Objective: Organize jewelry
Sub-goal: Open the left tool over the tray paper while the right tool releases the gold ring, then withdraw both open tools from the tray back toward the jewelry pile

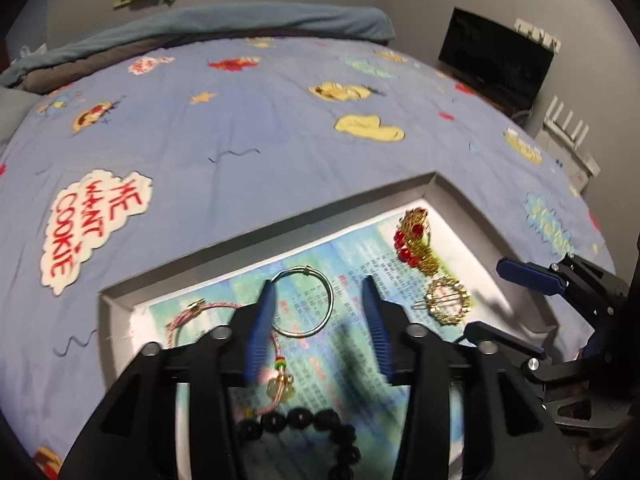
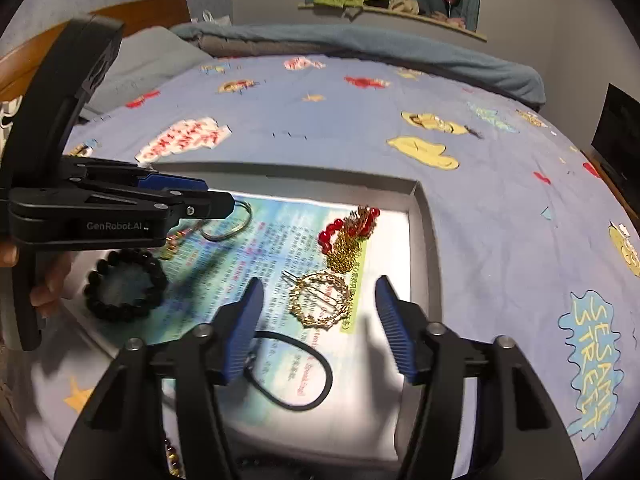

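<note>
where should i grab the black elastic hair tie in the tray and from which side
Judging by its pose, take the black hair tie from above, across the single strand of its loop at the bare right-hand arc. It lies flat on the printed paper in the tray, so jaws must straddle the cord. The right gripper stands open just beyond it.

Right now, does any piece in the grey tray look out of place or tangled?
Mostly tidy. Only the pink cord bracelet stands out: its cord passes under the silver hoop, so the two overlap. The black bead bracelet and gold round brooch lie apart.
</note>
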`<state>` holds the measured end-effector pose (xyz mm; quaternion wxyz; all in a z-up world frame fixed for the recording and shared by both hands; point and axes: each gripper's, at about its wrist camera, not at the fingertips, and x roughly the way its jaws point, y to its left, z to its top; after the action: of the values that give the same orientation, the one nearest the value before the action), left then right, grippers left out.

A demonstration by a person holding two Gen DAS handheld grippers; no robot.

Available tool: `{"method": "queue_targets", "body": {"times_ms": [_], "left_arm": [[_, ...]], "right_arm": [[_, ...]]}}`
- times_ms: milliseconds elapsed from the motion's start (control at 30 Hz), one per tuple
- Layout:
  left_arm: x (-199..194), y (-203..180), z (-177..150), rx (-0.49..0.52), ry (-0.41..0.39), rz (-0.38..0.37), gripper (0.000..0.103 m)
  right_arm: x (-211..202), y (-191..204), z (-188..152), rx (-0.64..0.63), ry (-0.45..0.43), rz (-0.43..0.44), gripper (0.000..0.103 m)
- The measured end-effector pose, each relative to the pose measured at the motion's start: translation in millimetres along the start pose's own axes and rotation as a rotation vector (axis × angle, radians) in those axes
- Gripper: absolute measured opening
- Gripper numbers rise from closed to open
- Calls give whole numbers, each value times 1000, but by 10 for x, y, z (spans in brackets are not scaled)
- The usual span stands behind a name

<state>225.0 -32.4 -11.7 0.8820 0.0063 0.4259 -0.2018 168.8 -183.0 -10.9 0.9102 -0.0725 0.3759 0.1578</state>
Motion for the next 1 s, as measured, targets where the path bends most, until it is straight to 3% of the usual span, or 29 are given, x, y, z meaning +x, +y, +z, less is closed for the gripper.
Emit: {"method": "queue_targets", "body": {"times_ms": [67,267,367,767,1000], "left_arm": [[-142,-12,-26,-1,-30,11,66],[-655,-5,-158,-24,-128,43,84],[-873,3,-241,-31,-168,77,93],[-1515,157,-662,-98,-209,182,96],[-1674,111,-1039,-96,-215,244,97]], "right_arm": [[-115,-2,-22,3,-17,-3,69],[-513,-88,-103,40,-77,0,90],[-703,-129,-134,56,-104,-3,94],[-1226,-281,-261,119,-184,-43,97],[-1329,-287,-457,123,-169,-53,97]]}}
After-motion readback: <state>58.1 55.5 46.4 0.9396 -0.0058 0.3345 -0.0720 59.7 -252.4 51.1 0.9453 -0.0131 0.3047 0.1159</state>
